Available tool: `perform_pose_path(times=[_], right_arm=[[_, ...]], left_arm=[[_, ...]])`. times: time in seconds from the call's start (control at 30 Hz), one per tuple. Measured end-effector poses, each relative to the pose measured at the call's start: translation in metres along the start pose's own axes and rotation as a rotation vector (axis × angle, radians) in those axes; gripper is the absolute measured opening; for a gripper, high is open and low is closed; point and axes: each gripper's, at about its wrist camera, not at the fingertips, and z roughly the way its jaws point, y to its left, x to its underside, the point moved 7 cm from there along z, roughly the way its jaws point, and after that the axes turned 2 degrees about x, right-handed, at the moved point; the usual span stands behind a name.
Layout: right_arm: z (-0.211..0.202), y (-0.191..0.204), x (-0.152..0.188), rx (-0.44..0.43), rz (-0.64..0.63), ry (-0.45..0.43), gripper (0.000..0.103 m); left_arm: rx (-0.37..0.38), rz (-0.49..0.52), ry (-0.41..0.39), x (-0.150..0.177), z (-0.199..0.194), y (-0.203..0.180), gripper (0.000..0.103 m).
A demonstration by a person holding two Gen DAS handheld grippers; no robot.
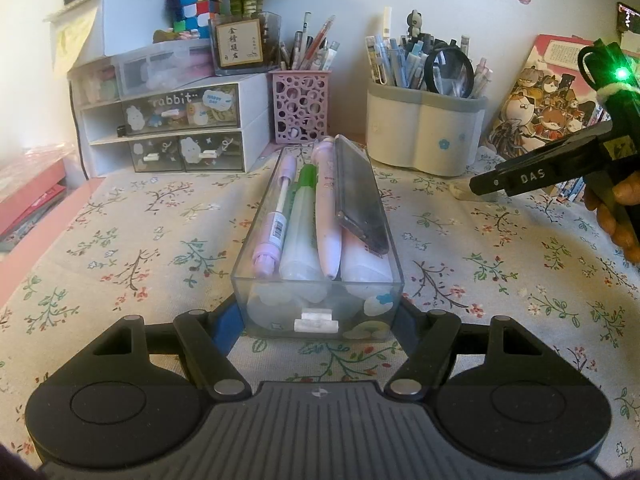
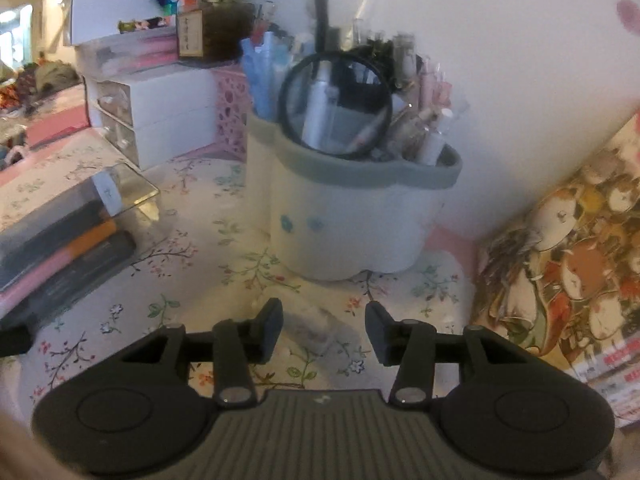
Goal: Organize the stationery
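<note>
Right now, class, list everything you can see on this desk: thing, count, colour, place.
Clear drawer tray: one, transparent, centre, between the left tool's fingers.
Pens in tray: about four, lilac, green, pink, white.
Dark flat case: one, grey, atop the pens.
Pink holder: one, behind the tray.
White pen pot: one, grey-rimmed, right rear.
Magnifier: one, black, in the pot.
Drawer unit: one, white, left rear.
Cartoon book: one, far right.
Left tool: shut on tray.
Right tool: open, empty.
</note>
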Motion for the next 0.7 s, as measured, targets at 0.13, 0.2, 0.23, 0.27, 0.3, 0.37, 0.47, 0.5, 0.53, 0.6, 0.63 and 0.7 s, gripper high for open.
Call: perform_pose_path(times=[0.13, 0.2, 0.23, 0.27, 0.3, 0.37, 0.47, 0.5, 0.53, 0.6, 0.63, 0.7], right_arm=[[-0.001, 0.009, 0.005, -0.116, 0.000, 0.015, 0.054], [-0.002, 0.014, 0.006, -0.105, -0.010, 0.009, 0.055], [-0.001, 0.016, 0.006, -0.114, 0.001, 0.011, 0.055], [-0.004, 0.018, 0.005, -0.145, 0.022, 0.019, 0.055], [-0.009, 0.022, 0.005, -0.176, 0.029, 0.025, 0.055], [-0.024, 0.034, 0.004, -0.239, 0.001, 0.003, 0.054], [-0.028, 0.037, -0.002, -0.185, -0.024, -0.029, 0.054], [-0.023, 0.035, -0.004, -0.136, -0.024, -0.021, 0.054], [-0.017, 0.035, -0.004, -0.100, -0.034, -0.005, 0.054], [-0.008, 0.037, 0.000, -0.050, -0.053, 0.017, 0.053], [-0.005, 0.038, 0.004, -0.046, -0.050, 0.027, 0.050], [-0.007, 0.039, 0.008, -0.059, -0.013, 0.006, 0.039]], left_arm=[[0.000, 0.000, 0.000, 0.000, 0.000, -0.001, 0.072], [0.000, 0.000, 0.000, 0.000, 0.000, -0.001, 0.072], [0.000, 0.000, 0.000, 0.000, 0.000, -0.001, 0.072], [0.000, 0.000, 0.000, 0.000, 0.001, -0.002, 0.072], [0.000, -0.001, 0.000, 0.000, 0.000, -0.001, 0.072], [0.000, 0.000, 0.000, 0.000, 0.000, -0.001, 0.072], [0.000, 0.000, 0.000, 0.000, 0.000, -0.001, 0.072], [0.000, 0.000, 0.000, 0.000, 0.000, -0.001, 0.072], [0.000, 0.000, 0.000, 0.000, 0.000, -0.001, 0.072], [0.000, -0.001, 0.000, 0.000, 0.000, -0.001, 0.072], [0.000, -0.001, 0.000, 0.000, 0.001, -0.002, 0.072], [0.000, -0.001, 0.000, 0.000, 0.001, -0.001, 0.072]])
